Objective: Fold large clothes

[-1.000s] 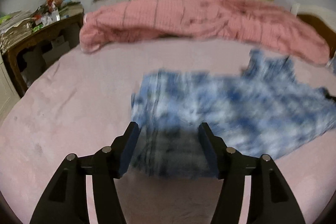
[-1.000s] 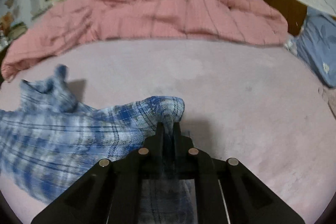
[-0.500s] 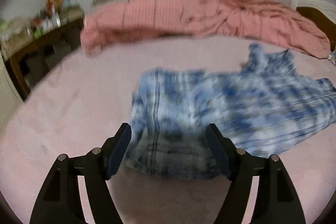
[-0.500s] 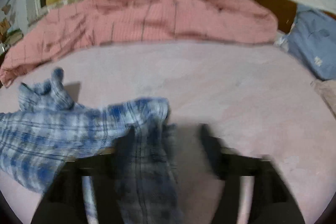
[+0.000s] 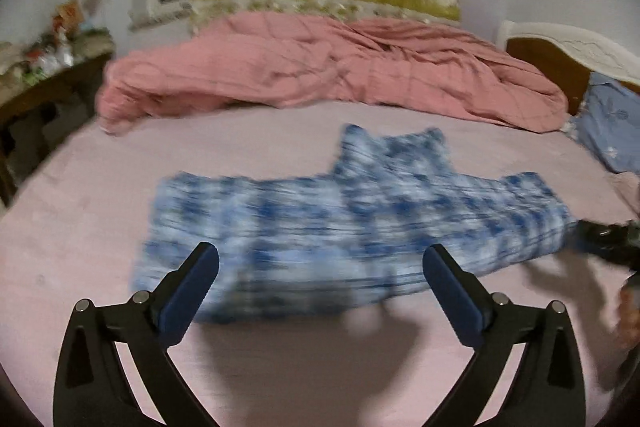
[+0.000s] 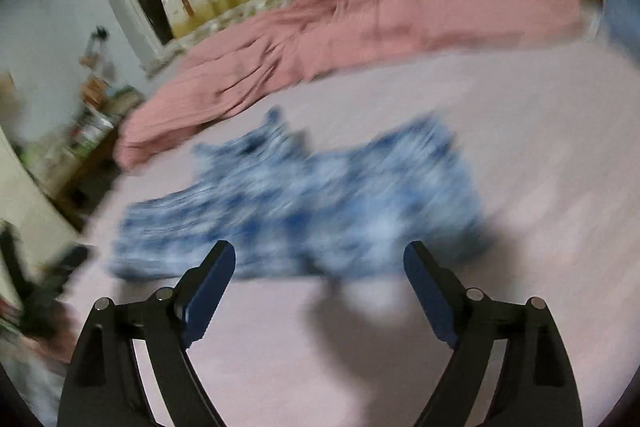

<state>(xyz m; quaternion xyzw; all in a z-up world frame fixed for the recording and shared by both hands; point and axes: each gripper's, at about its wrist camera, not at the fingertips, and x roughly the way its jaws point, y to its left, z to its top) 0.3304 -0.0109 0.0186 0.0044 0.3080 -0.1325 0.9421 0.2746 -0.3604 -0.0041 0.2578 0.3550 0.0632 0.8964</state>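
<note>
Left wrist view: both grippers' fingers point(image 5: 198, 269) spread wide, empty, above blue plaid shirt point(image 5: 340, 211).

Dim, warm indoor light in both views, with the fisheye bending the room and black vignette closing off the corners. Motion blur smears the blue plaid shirt point(image 5: 352, 223) in the left wrist view, and everything beyond the right gripper point(image 6: 319, 259) streaks worse. Both grippers' frames stay sharp. Soft dark shadows pool on the pink sheet point(image 5: 100, 195) just ahead of the left gripper point(image 5: 320, 259).
</note>
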